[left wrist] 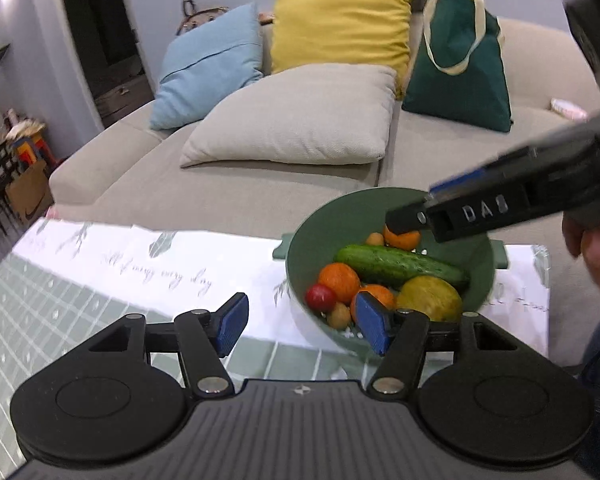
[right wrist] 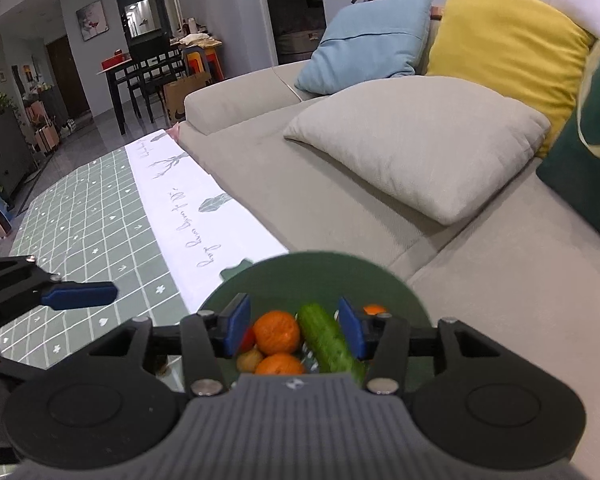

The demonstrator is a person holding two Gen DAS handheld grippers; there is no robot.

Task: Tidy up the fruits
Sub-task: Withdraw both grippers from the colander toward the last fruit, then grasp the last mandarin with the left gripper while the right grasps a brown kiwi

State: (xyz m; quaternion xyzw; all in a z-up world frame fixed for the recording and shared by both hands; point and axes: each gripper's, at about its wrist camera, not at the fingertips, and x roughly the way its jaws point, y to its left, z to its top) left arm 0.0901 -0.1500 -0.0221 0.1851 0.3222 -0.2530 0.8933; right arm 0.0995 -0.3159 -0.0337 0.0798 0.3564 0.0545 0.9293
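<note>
Landmark: the green bowl (left wrist: 312,240) stands on the worktop (left wrist: 100,292) at its sofa-side edge, on the white printed strip of the cloth.
Fruit: all the produce in view lies inside the bowl, heaped toward its near side. A cucumber (left wrist: 400,266) lies across the middle, an orange (left wrist: 340,280) and a small red fruit (left wrist: 320,297) sit beside it, and a yellow fruit (left wrist: 430,296) is at the near rim.
Why it lies so: the bowl seems to be the collecting place, so I judge that the gathering is largely done; no loose fruit shows on the cloth around the bowl.
Left tool (left wrist: 302,326): jaws spread, nothing between the blue pads. One pad hangs over the bowl's near rim, the other over the cloth just beside the bowl.
Right tool (right wrist: 296,330): jaws apart and pinching nothing. The fruit seen between the pads lies below them in the bowl. In the left wrist view its tip hangs over the bowl's far side, above a second orange (left wrist: 404,239).
Hand pose: both tools tilt downward toward the bowl from the near side, clear of the fruit. A hand (left wrist: 596,264) shows to the right of the bowl, gripping the right tool's handle.
Judgement: the empty, tilted hold over the bowl suits either letting a piece go or choosing the next one; which, I cannot tell.
</note>
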